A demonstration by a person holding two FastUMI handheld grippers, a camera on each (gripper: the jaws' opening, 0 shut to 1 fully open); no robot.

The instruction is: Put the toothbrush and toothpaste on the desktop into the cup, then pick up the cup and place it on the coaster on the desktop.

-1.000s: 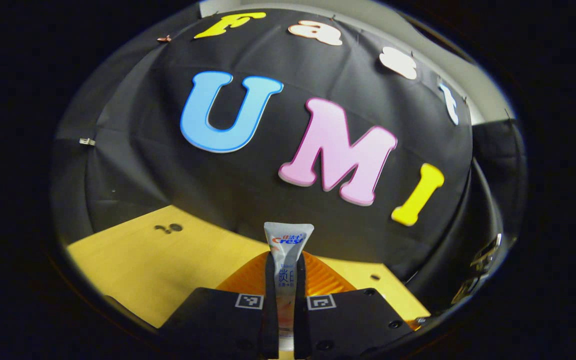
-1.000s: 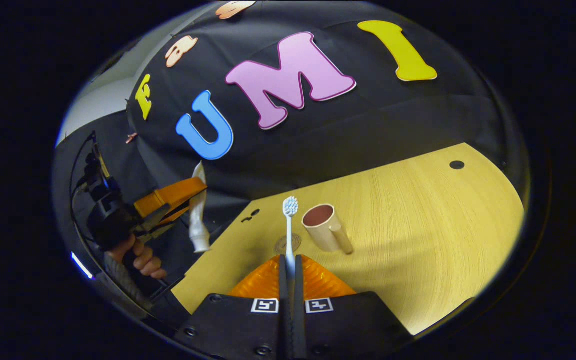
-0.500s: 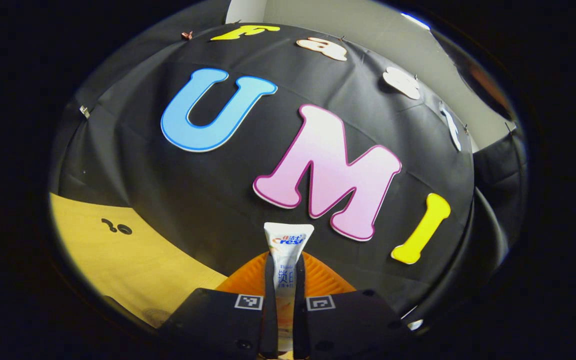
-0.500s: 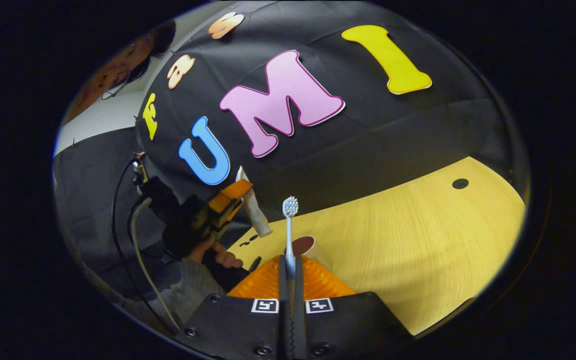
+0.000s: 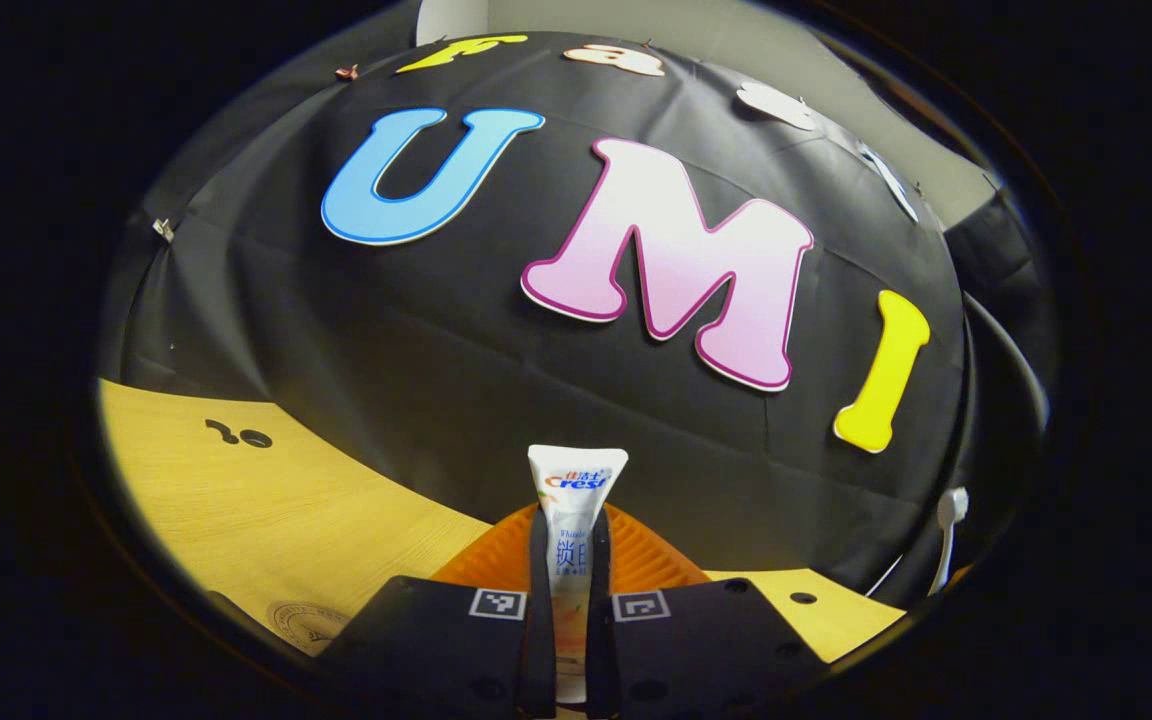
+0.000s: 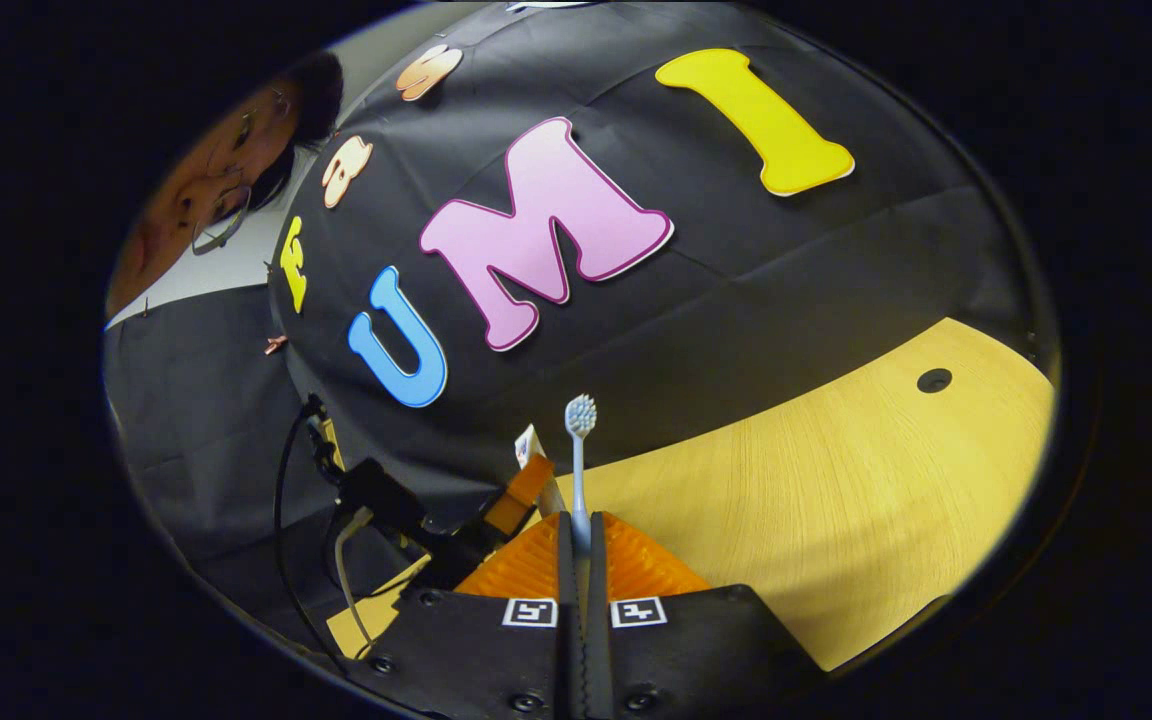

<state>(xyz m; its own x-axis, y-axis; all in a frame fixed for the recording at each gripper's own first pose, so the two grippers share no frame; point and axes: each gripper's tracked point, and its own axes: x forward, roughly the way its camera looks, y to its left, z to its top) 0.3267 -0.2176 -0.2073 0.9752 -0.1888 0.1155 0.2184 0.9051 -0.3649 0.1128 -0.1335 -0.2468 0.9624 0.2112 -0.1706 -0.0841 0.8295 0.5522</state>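
Both grippers loaded above the desk (image 6: pixel 816 480).
Left gripper (image 5: pixel 568 560) clamps the toothpaste (image 5: pixel 572 500); right gripper (image 6: pixel 578 560) pinches the toothbrush (image 6: pixel 578 450), bristles up.

Black cloth wall (image 5: pixel 456 340) behind a light wooden desktop (image 6: pixel 836 480).

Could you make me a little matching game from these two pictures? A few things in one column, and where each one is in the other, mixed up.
Things
1. toothpaste
2. toothbrush
3. coaster
4. left gripper

Places
A. flat on the wooden desktop
B. clamped in the right gripper, bristles up
C. shut on the tube
D. upright between the left gripper's fingers

Pairs: 1-D, 2-B, 3-A, 4-C
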